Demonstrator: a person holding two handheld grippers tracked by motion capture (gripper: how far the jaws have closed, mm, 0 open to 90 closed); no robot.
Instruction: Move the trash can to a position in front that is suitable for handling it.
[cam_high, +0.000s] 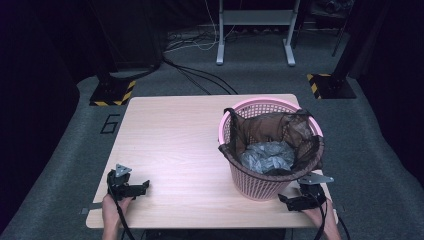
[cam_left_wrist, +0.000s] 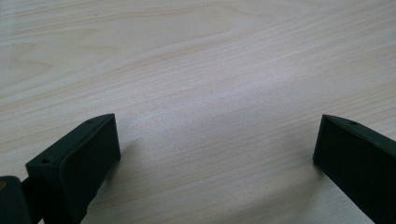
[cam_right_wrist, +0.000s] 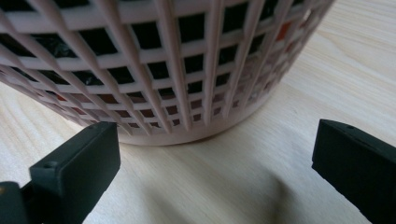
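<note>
Your left gripper (cam_high: 141, 186) rests on the tabletop (cam_high: 175, 145) near its front edge, jaws apart and empty. Your right gripper (cam_high: 288, 200), also spread, sits just before the pink basket (cam_high: 260, 185) lined with a dark bag (cam_high: 260, 127).

Overhead view; gripper views near table (cam_high: 175, 150)

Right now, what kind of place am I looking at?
Probably a lab or recording studio, not a home: a lone wooden table on grey carpet, dark surroundings, hazard-striped stand bases, and loose cables across the floor.
</note>
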